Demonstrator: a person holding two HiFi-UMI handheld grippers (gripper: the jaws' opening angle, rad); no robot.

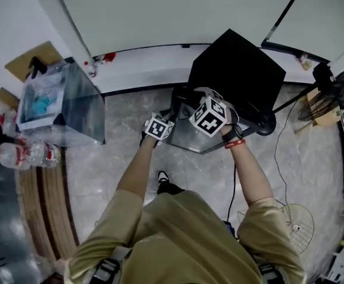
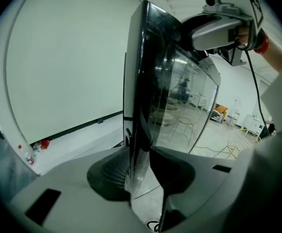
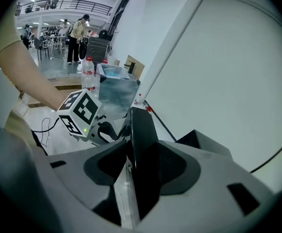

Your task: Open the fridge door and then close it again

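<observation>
A small black fridge stands on the floor against the white wall. Its glass door is swung out toward me. In the head view my left gripper holds the door's left edge and my right gripper its top edge. In the left gripper view the door's edge runs between the jaws of my left gripper, with both pads against it. In the right gripper view the dark door edge sits between the jaws of my right gripper, clamped.
A clear box with blue contents stands at left, with water bottles beside it. A standing fan is at right, and a wire fan guard and cables lie on the floor. People stand far off in the right gripper view.
</observation>
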